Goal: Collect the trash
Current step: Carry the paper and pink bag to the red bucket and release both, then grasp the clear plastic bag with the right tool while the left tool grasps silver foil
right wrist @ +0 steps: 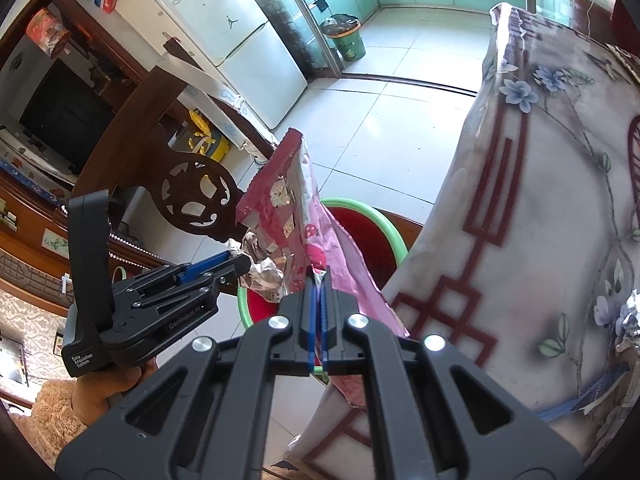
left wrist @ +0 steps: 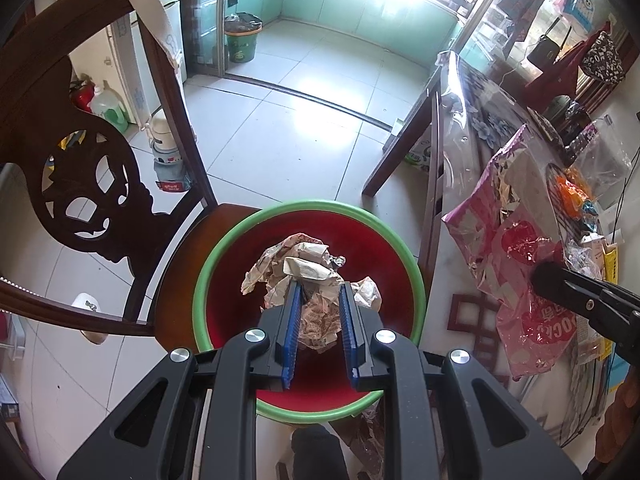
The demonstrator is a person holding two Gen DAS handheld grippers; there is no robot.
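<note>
pink wrapper point(right wrist: 304, 236) pinched between right fingers point(right wrist: 311, 320), beside red basin point(right wrist: 394, 236)

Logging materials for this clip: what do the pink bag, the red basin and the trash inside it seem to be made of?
Pink bag: thin plastic film with a silvery foil lining, judging by its crinkles and mirror-like inside. Red basin: likely moulded plastic, smooth and glossy, with a green rim. Crumpled trash in it: looks like matte paper wrappers, sharply creased with faint print.
</note>
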